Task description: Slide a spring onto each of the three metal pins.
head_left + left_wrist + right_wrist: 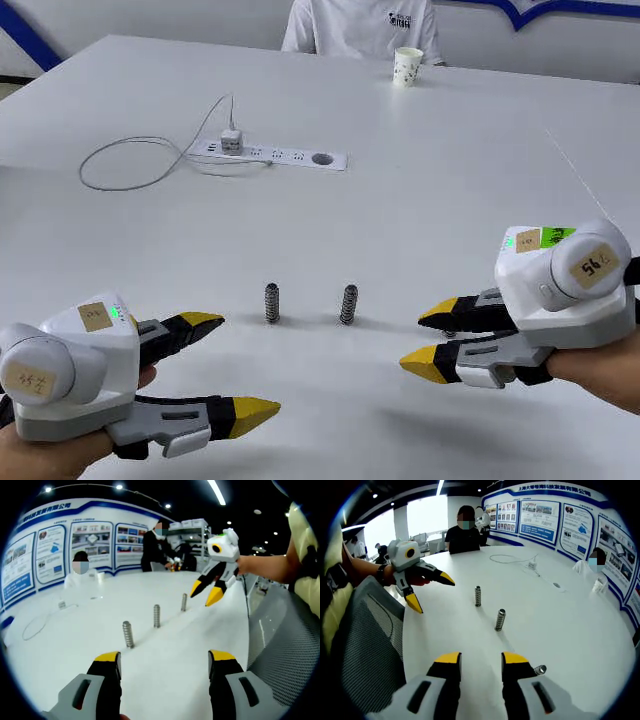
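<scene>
While both pairs of tongs hung low over the near part of the white table (pixel 430 180), wide bare surface lay open ahead of them and to either side. The left tongs (pixel 235 365) were spread apart and held nothing. The right tongs (pixel 427 338) were likewise parted and empty, well apart from the left pair. Between the two, a left-hand spring (pixel 272 302) and a second spring (pixel 348 304) stood upright on the table, near each other but not touching. A third pin (pixel 540 669) stood just beside one tip of the right tongs in the right gripper view; whether it carried a spring could not be told. Far beyond, a power strip (pixel 270 155) lay flat with a looped cable (pixel 130 170) trailing left. A paper cup (pixel 407 66) stood near the far edge, in front of a seated person (pixel 360 25). The tabletop was smooth, matte and white. In the left gripper view a mesh chair back (pixel 280 645) stood close along the table's near edge, and blue-framed display boards (pixel 75 545) lined the wall.
</scene>
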Tool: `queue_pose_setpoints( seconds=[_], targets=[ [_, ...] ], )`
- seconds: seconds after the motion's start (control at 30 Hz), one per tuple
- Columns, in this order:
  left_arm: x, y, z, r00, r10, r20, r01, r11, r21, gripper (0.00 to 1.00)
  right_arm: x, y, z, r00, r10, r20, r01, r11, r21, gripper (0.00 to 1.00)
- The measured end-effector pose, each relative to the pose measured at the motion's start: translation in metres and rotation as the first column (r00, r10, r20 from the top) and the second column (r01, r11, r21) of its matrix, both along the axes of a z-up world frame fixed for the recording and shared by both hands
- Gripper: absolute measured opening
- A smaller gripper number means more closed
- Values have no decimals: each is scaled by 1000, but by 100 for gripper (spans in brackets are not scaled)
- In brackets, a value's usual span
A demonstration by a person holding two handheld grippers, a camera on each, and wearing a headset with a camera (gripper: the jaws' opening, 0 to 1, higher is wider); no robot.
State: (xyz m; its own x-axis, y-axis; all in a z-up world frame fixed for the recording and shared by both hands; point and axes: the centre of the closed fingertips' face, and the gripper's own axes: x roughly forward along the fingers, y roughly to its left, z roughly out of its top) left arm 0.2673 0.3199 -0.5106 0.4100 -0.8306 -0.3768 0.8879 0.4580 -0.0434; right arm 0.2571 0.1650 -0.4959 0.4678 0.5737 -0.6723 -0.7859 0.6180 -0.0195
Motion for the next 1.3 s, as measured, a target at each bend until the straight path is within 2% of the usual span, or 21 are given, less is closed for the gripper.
queue_pose_setpoints(
  seconds=[0.37, 0.83, 1.1, 1.3],
  targets=[
    [0, -3, 0, 1000, -3, -3, 3, 1000, 1, 74, -4, -22, -1, 998, -57, 9, 57, 998, 20, 35],
    [-1, -3, -1, 1000, -6, -9, 6, 1000, 4, 75, -8, -53, -3, 989, -142, 31, 141, 989, 36, 42],
    [-2, -3, -3, 1000, -7, -14, 7, 1000, 8, 76, -10, -64, -7, 984, -171, 48, 169, 984, 51, 46],
    [-2, -3, -4, 1000, -5, -16, 5, 1000, 7, 76, -10, -69, -10, 984, -162, 76, 158, 986, 58, 51]
  ],
)
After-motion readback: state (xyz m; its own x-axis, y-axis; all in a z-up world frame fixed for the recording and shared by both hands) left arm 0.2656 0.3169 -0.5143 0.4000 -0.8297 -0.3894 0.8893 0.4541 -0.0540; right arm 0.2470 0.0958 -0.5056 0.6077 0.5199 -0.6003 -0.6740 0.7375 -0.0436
